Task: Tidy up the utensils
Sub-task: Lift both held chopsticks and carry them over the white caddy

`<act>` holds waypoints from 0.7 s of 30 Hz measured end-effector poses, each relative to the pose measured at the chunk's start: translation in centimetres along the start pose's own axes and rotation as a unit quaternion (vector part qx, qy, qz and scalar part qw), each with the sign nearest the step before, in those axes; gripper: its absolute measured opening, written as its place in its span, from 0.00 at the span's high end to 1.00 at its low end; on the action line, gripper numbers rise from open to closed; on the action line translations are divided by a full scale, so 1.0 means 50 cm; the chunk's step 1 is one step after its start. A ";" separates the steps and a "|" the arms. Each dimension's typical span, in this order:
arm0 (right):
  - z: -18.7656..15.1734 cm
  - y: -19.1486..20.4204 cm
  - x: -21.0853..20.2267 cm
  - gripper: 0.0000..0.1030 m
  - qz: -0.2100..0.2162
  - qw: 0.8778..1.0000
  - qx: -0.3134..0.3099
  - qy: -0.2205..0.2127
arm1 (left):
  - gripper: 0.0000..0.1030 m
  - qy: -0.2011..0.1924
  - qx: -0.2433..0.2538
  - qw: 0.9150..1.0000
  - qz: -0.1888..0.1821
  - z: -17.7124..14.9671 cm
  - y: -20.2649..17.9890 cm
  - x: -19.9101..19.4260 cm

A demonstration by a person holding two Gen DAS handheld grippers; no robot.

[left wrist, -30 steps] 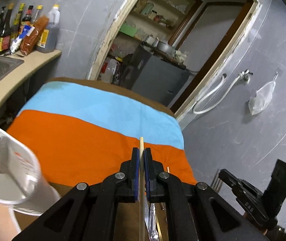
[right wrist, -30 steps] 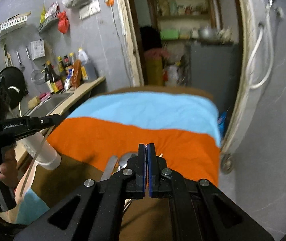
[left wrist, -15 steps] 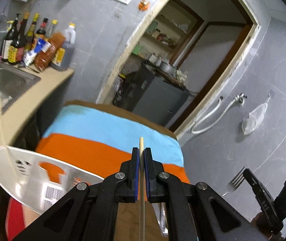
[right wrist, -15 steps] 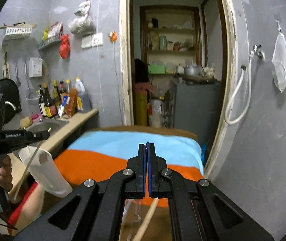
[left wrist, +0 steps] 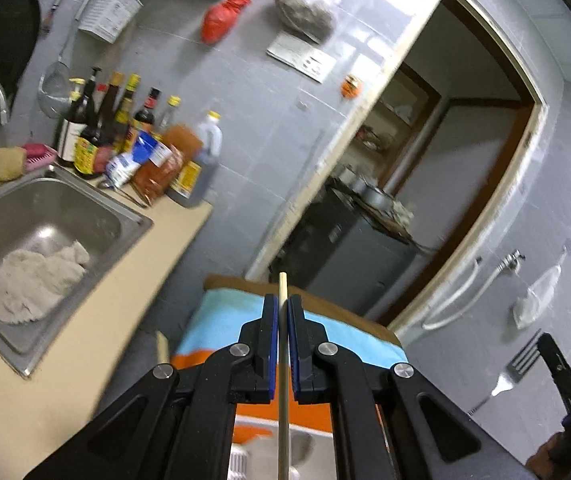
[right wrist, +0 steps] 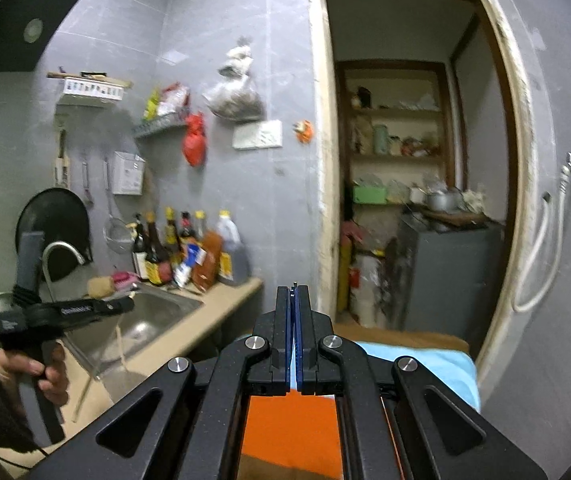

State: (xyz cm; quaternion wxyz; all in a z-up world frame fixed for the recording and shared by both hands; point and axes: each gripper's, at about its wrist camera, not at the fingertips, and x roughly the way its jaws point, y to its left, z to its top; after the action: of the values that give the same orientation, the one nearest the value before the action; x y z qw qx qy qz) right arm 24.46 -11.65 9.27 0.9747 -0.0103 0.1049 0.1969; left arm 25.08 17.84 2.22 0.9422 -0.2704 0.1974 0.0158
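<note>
Left wrist view: your left gripper [left wrist: 282, 312] clamps a chopstick [left wrist: 282, 376], long axis along the jaws, tip forward. Your right gripper [right wrist: 294, 300] pinches a fork [left wrist: 515, 368], tines forward. Sink [left wrist: 65, 216] left; orange-blue cloth [left wrist: 225, 320] below. Both have risen since earlier.

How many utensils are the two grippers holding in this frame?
2. A pale wooden chopstick is clamped in the left gripper; a metal fork is in the right gripper. More may be hidden.
</note>
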 end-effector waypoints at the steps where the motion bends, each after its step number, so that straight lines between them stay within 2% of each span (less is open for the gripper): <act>1: 0.004 0.020 0.010 0.98 0.003 1.000 -0.007 -0.001 | 0.95 -0.006 -0.002 1.000 0.001 0.009 0.011 0.003; 10: -0.035 0.107 0.088 0.98 0.012 0.999 -0.039 0.029 | 0.95 -0.032 0.000 0.999 0.009 0.030 0.063 0.056; 21: -0.098 0.132 0.119 0.98 0.022 0.996 -0.050 0.064 | 0.95 -0.061 0.010 0.998 0.031 0.000 0.075 0.098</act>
State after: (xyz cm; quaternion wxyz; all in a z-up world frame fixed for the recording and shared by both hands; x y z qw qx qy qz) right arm 26.30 -3.56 3.40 0.9596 -0.0689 0.1575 0.2227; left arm 29.07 20.64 -1.54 0.9541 -0.2536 0.1478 0.0593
